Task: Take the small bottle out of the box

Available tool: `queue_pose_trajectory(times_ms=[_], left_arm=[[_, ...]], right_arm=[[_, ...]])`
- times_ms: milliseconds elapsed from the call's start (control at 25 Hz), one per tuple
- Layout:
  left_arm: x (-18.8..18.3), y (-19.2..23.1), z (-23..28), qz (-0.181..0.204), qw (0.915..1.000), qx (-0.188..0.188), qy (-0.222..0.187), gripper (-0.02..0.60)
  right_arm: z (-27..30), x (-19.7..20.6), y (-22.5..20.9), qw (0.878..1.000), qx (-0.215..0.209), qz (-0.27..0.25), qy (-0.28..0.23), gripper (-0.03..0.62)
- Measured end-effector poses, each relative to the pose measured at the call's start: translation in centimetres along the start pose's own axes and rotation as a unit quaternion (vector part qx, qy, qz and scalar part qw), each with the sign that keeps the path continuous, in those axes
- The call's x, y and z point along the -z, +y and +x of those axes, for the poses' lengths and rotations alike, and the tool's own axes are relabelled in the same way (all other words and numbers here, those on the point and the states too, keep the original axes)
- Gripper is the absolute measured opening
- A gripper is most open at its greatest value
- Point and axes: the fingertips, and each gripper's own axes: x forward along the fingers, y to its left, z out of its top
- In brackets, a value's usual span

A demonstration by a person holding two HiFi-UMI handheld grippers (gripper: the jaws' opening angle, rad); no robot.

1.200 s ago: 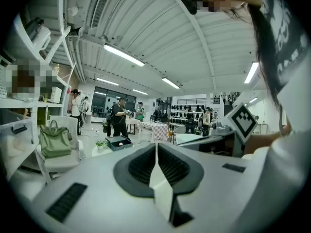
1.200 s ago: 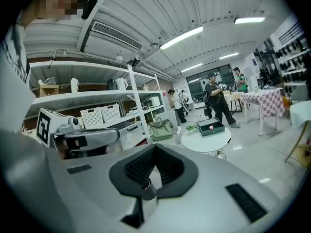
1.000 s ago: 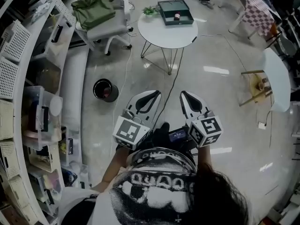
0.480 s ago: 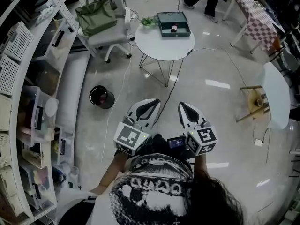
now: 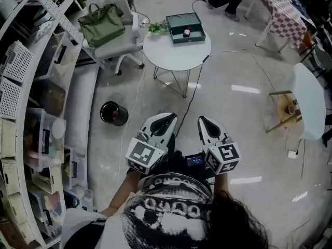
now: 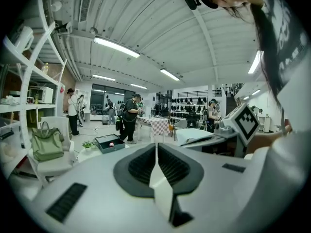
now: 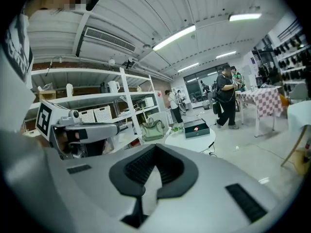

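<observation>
In the head view, your left gripper (image 5: 170,119) and right gripper (image 5: 202,120) sit low in front of you, both empty. The box (image 5: 178,24) lies open on the round table (image 5: 161,51) well ahead, with the bottle (image 5: 186,33) inside it. The left gripper view shows those jaws pressed together on nothing, the box far off and left of them. The right gripper view shows the same: jaws closed, nothing between, box far ahead and right of centre. I judge this to be the approach, so walk up, pick one gripper, open it before reaching in, and come down over the bottle clear of the box walls.
</observation>
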Motion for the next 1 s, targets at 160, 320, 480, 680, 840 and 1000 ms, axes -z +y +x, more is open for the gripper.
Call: queue_pose_trajectory(times_ms=[160, 320, 480, 680, 840, 1000], left_arm=[[-0.3, 1.4, 2.1, 0.01, 0.9999, 0.008, -0.006, 0.021], [-0.8, 3.7, 5.0, 0.011, 0.9997, 0.018, -0.009, 0.021], [-1.4, 6.3, 8.5, 0.009, 0.999, 0.044, 0.001, 0.021], [-4.2, 10.9, 13.1, 0.023, 0.9976, 0.064, -0.011, 0.021], [-6.0, 15.0, 16.4, 0.033, 0.9963, 0.077, -0.015, 0.021], [-6.6, 18.7, 18.9, 0.032, 0.996, 0.082, -0.014, 0.021]], right_arm=[[1.3, -0.3, -1.5, 1.0, 0.008, 0.004, 0.002, 0.0], [3.7, -1.6, -3.1, 1.0, 0.015, 0.0, 0.002, 0.0], [7.0, -3.2, -5.6, 1.0, 0.03, -0.001, 0.002, 0.0], [11.9, -7.0, -8.3, 0.999, 0.046, -0.001, -0.001, 0.0], [16.0, -9.7, -10.0, 0.998, 0.056, -0.005, -0.002, 0.0], [19.5, -11.1, -11.4, 0.998, 0.064, -0.006, 0.005, 0.0]])
